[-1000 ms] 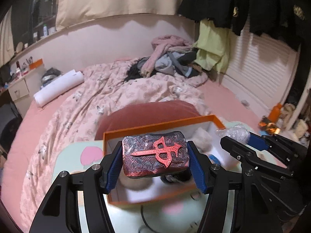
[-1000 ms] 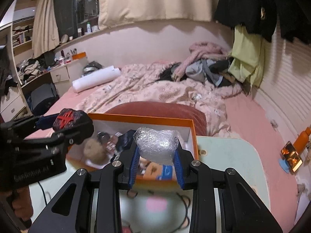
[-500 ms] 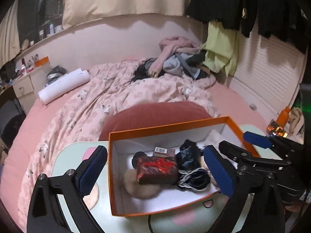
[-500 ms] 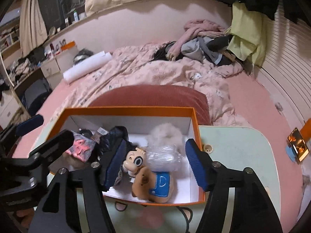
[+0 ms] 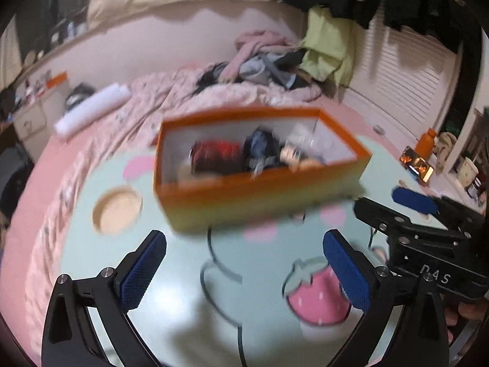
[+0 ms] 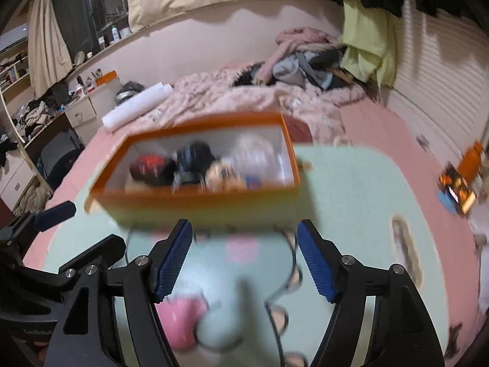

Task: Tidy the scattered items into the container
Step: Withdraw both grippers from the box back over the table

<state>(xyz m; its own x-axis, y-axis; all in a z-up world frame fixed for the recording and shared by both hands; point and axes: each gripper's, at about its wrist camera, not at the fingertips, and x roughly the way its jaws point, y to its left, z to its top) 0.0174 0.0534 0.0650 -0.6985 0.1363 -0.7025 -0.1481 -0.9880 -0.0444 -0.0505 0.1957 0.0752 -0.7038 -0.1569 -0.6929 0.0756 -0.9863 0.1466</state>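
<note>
The orange box (image 5: 262, 202) sits on my pale green table (image 5: 171, 263), toward its far edge next to the bed (image 6: 214, 98), and it already holds a jumble: a dark red-marked block (image 5: 215, 156) at its left end, a dark bundle (image 5: 259, 150) in the middle, a small doll (image 6: 224, 171) beside that and something pale and crinkly (image 6: 253, 153) at the right end (the frames are blurred, so I won't name them more closely). I judge they lie loose there because they were simply let fall inside, not arranged.

Both my tools are on the near side of the box, over bare tabletop and apart from it. My left gripper (image 5: 244, 272) has its jaws opening and spread very wide, with nothing between them but the table's strawberry print (image 5: 314, 299) and a thin black cord (image 5: 220, 272). My right gripper (image 6: 244, 263) is also opening, less wide, empty too, its blue pads (image 6: 174, 257) just short of the box's near wall.

Left of the box lies a round tan dish (image 5: 117, 209), which may be the next thing to collect
</note>
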